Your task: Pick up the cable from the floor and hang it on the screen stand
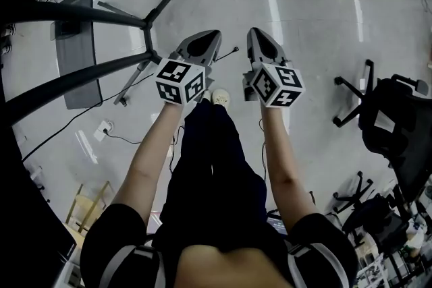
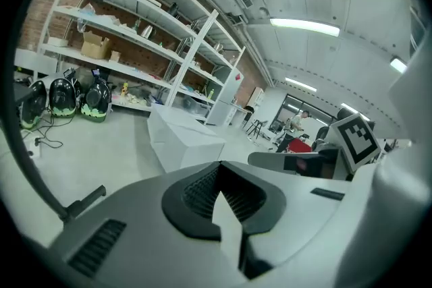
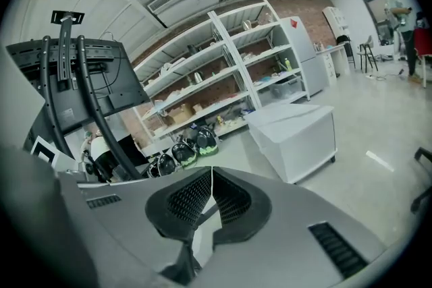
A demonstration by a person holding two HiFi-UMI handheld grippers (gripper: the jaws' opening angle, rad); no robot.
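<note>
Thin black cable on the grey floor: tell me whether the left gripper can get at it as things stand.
Probably, though not from here. Nothing blocks the way from the left gripper down to the thin black cable, but its jaws are shut and it hangs well above the grey floor.

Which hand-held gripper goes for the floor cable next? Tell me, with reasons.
Left, probably. The cable ends right beside the left hand-held gripper, and the screen stand is on that side too. Its jaws are shut now.
</note>
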